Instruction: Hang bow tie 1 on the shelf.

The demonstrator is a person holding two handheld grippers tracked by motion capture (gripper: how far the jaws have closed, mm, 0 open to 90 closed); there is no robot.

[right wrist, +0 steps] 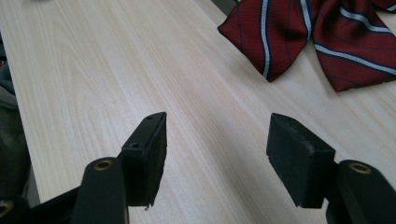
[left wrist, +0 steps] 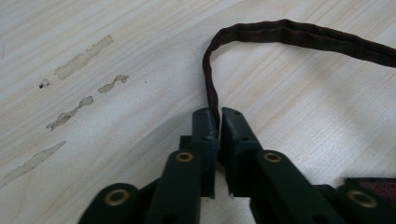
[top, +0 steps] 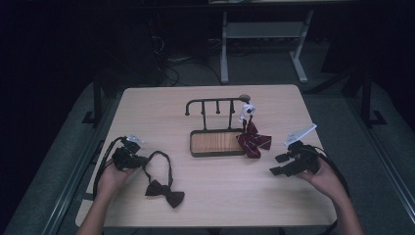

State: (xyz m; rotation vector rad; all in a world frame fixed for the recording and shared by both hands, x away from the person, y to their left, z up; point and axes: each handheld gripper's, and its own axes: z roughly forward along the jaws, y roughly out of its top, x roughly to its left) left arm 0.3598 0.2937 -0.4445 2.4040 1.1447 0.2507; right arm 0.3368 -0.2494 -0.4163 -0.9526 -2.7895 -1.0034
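The left tool (left wrist: 218, 116) is pinching the dark strap (left wrist: 280, 32) of the brown bow tie (top: 165, 193), its jaws closed tight on the band right at their tips. From that grip the strap is rising ahead of the tool, bending over and running off to its right as a loop lying on the counter (left wrist: 116, 116). In the high view the bow itself is lying on the counter just beside the left tool (top: 128, 155), toward the person's side, with the strap looping between them.

The right tool (right wrist: 217, 140) is hovering low over the bare counter with its jaws standing wide apart and nothing between them. Ahead of it and slightly to its right, the striped red bow tie (right wrist: 308, 37) is lying on the wood, near but not touching the jaws. In the high view this striped tie (top: 253, 141) is resting against the end of a wooden-based rack (top: 215, 142), which is sitting beyond both tools, between them, with its dark metal rail (top: 213, 102) standing farther back.
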